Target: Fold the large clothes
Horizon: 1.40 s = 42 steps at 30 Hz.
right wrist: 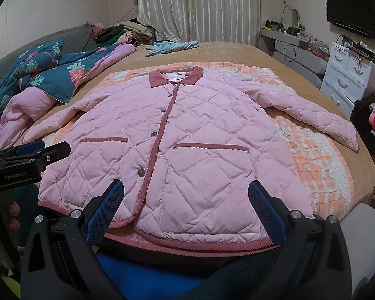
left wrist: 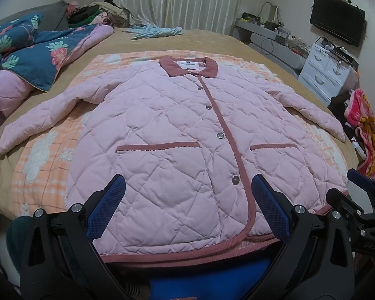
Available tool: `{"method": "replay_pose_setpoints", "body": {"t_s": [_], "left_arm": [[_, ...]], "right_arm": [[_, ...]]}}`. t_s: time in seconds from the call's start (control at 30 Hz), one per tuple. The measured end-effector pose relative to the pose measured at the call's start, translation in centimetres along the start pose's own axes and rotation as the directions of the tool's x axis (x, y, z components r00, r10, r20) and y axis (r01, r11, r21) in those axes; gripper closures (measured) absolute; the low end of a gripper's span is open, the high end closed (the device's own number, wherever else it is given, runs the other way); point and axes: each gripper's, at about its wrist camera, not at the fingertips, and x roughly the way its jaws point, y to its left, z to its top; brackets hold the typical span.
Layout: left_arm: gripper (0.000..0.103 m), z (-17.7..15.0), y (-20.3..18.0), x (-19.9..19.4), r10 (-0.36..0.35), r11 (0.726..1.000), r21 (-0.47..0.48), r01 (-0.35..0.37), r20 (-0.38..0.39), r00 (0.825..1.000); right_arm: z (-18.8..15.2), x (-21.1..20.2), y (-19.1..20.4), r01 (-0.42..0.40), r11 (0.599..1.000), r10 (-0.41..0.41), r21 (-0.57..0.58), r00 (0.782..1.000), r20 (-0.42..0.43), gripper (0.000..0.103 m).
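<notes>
A pink quilted jacket [left wrist: 162, 130] [right wrist: 187, 135] with a dusty-rose collar and trim lies flat and buttoned, front up, on the bed, both sleeves spread outward. My left gripper [left wrist: 187, 187] hovers open above the jacket's hem, left of the button line. My right gripper [right wrist: 186, 192] is open too, over the hem on the jacket's right half. Nothing sits between either pair of blue pads. The right gripper [left wrist: 362, 200] shows at the right edge of the left wrist view, and the left gripper [right wrist: 30, 155] at the left edge of the right wrist view.
An orange checked blanket [left wrist: 42, 155] lies under the jacket on a tan bedspread [right wrist: 225, 52]. A blue floral quilt [left wrist: 37, 52] is heaped at the left, a light blue garment [right wrist: 172, 46] near the head. White drawers [right wrist: 347, 80] and a television [left wrist: 337, 20] stand at the right.
</notes>
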Motion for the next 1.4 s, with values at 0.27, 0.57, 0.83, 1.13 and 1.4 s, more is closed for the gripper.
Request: {"method": "replay_pose_setpoints", "body": {"t_s": [0.27,0.57,0.83,1.13,1.4], "left_arm": [[0.008,0.3,-0.8,-0.1,-0.004,1.000,0.010,0.004,0.002,1.000],[0.008,0.4,-0.9,0.6,-0.008,1.000,0.011,0.008,-0.006,1.000],[0.008,1.9,-0.2,2.2,-0.020,1.000,0.000,0.020,-0.022,1.000],[0.008,4.8,0.9,4.0,-0.024,0.999,-0.033,0.023,-0.032,0.999],[0.008,7.9,1.0,5.6,-0.014,1.000,-0.025,0.013,-0.025,1.000]], "right_arm": [[-0.1,0.1,0.1,0.003,1.000,-0.003,0.000,1.000,-0.003,0.004],[0.1,0.8,-0.3,0.002,1.000,-0.002,0.005,1.000,-0.013,0.004],[3.0,2.6,-0.4,0.002,1.000,-0.003,-0.012,1.000,-0.027,0.004],[6.6,4.8,-0.8,0.022,1.000,-0.022,-0.010,0.999,-0.029,0.004],[9.9,7.3,-1.8,0.044,0.999,-0.043,0.006,0.998,-0.044,0.004]]}}
